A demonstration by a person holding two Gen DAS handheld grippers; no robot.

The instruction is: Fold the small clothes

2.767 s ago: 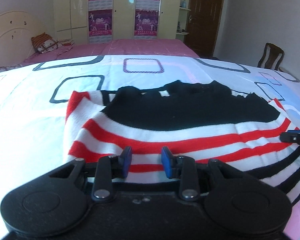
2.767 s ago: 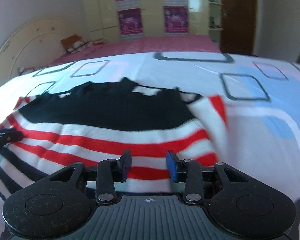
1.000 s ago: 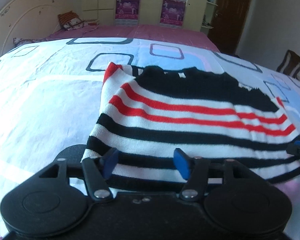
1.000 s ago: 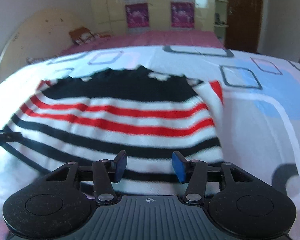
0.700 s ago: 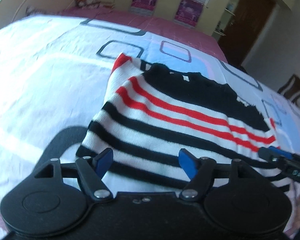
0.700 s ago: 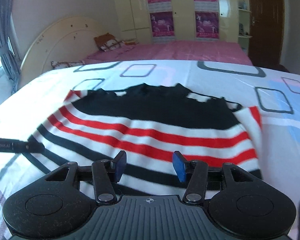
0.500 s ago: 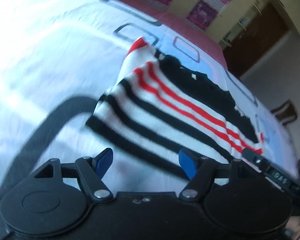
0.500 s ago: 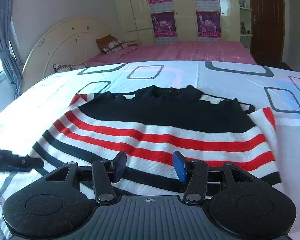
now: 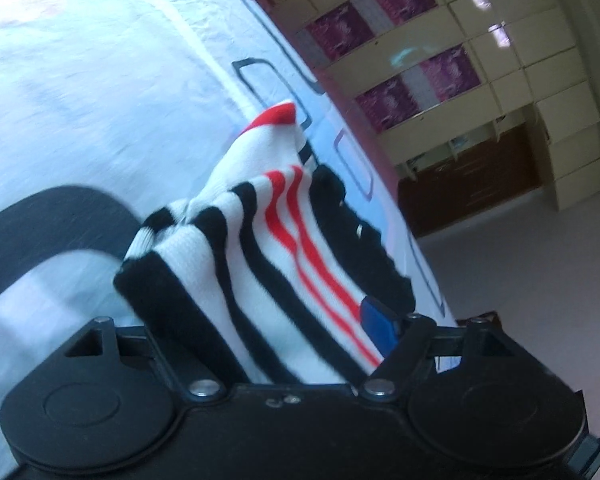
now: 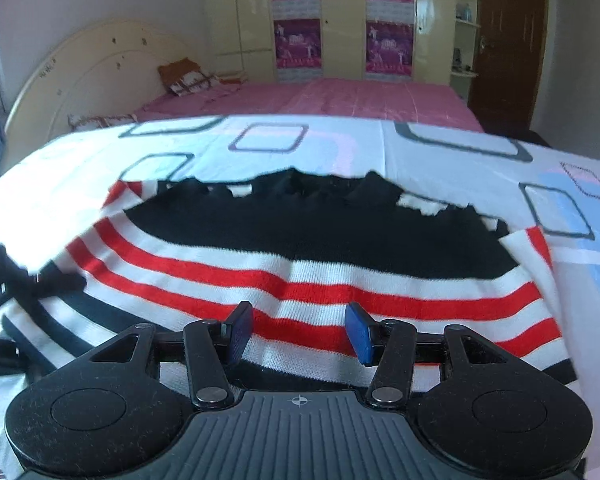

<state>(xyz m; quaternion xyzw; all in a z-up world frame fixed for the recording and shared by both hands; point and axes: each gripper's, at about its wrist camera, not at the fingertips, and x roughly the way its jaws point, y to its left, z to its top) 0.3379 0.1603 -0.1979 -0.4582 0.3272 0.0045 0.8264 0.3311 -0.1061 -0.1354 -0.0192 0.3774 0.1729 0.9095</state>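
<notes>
Striped sweater (image 10: 300, 264) lies on the bed (image 10: 440, 152), one fold apparently made. Left hand-held gripper (image 9: 268, 320) straddles its bunched corner, jaws closing. Right hand-held gripper (image 10: 298, 330) hovers, jaws apart, empty. Side folds remain.

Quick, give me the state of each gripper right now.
Left gripper: closing, sweater corner between its fingers.
Right gripper: open above the sweater, holding nothing.

The sweater (image 10: 300, 248) lies on the sheet (image 10: 440, 148), before the right gripper (image 10: 298, 332). Left gripper (image 9: 268, 332) at its left edge. Behind: bed (image 10: 340, 98), then wardrobe (image 10: 340, 20).
</notes>
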